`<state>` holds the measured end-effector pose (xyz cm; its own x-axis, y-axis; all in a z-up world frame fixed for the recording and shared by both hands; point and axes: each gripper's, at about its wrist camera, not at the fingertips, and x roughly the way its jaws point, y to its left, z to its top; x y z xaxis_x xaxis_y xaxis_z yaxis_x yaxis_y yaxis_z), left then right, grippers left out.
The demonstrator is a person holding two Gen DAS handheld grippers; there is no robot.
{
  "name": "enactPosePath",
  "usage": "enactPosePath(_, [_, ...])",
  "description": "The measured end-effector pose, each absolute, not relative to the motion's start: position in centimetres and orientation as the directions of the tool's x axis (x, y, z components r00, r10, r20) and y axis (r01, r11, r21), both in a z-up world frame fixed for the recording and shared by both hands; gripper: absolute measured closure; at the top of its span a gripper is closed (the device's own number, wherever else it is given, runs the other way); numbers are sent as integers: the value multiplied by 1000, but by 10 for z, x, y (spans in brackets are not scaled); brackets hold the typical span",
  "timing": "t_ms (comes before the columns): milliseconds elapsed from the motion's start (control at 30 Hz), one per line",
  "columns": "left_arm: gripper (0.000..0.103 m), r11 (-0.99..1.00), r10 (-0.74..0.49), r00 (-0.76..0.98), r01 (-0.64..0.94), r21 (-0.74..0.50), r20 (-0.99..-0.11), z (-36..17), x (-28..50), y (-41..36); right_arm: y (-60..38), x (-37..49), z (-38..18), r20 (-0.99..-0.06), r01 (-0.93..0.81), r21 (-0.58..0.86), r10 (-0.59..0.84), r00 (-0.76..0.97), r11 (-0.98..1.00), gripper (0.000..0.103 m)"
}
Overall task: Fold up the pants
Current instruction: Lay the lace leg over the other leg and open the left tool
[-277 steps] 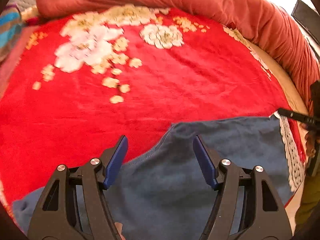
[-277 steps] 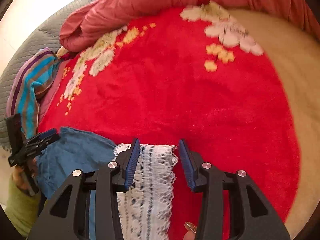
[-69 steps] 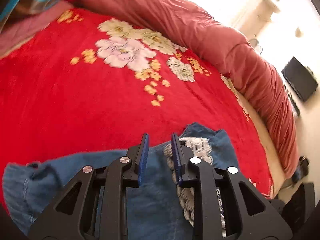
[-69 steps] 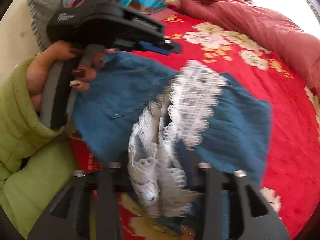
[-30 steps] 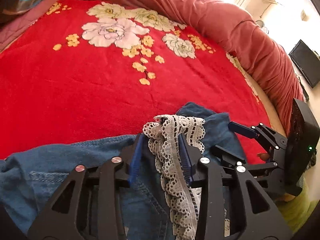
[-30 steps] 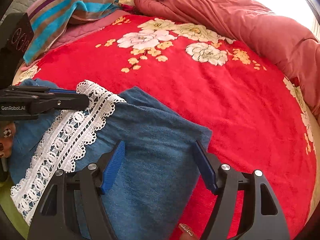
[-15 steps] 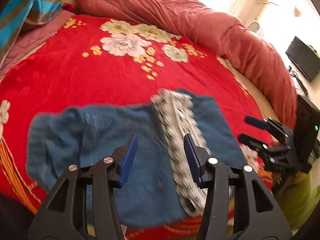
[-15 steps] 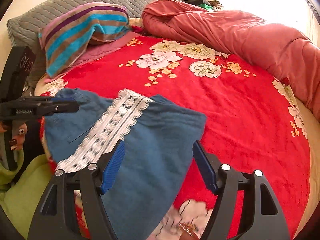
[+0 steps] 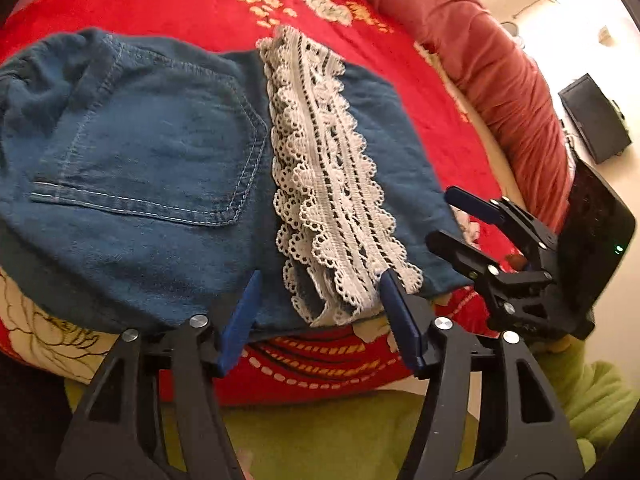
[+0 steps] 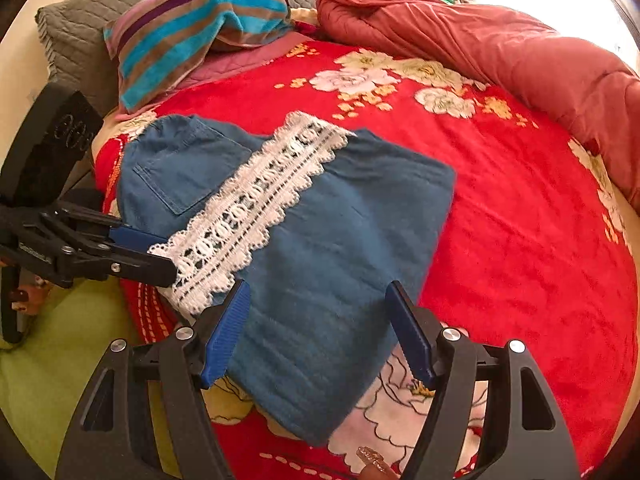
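Observation:
The blue denim pants [image 9: 152, 152] lie folded on the red floral blanket [image 9: 208, 8] near the bed's front edge, back pocket up. A white lace hem band [image 9: 324, 176] lies across the fold. They also show in the right wrist view [image 10: 332, 264], with the lace [image 10: 248, 204] on top. My left gripper [image 9: 324, 316] is open and empty, just off the pants' near edge. My right gripper [image 10: 320, 328] is open and empty over the folded leg. Each gripper shows in the other's view, the right one [image 9: 460, 220] and the left one [image 10: 148, 252].
A rolled pink-red duvet [image 10: 500, 44] runs along the bed's far side. A striped pillow [image 10: 192, 36] and a grey pillow [image 10: 76, 36] lie at the head. A green sleeve [image 9: 340, 436] sits below the bed edge. A black box [image 9: 596, 120] is on the floor.
Both grippers have let go of the pants and drawn back toward the bed's front edge. The left gripper opened wider and tilted down over the folded pants.

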<state>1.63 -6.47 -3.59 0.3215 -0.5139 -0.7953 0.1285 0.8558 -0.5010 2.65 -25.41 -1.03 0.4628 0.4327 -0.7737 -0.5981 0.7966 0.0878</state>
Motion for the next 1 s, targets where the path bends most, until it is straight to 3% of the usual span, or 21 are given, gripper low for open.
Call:
enactPosePath(67, [49,862,-504,336,141,-486,-796,-35,18,-72,-255,26,-13,-777,-594,89,429,462,800,34])
enactPosePath(100, [74,862,-504,336,148,-485,-795,-35,18,-75,-256,26,-15,-779,-592,91,427,459,801,34])
enactPosePath(133, [87,860,-508,329,152,-487,-796,-37,19,-78,-255,27,-17,-783,-589,93,425,455,802,34])
enactPosePath(233, [94,863,-504,344,163,-478,-792,-32,14,-76,-253,26,-17,-786,-590,87,419,454,803,34])
enactPosePath(433, [93,905,-425,399,171,-390,-812,-16,-1,-64,-240,14,2,-746,-640,81,472,469,764,34])
enactPosePath(700, [83,921,-390,363,169,-351,-846,-30,4,-66,-241,20,-26,-826,-602,25,356,437,798,36])
enactPosePath(1000, [78,928,-370,372,192,-319,-851,-29,6,-71,-253,17,-35,-821,-571,57,364,440,819,36])
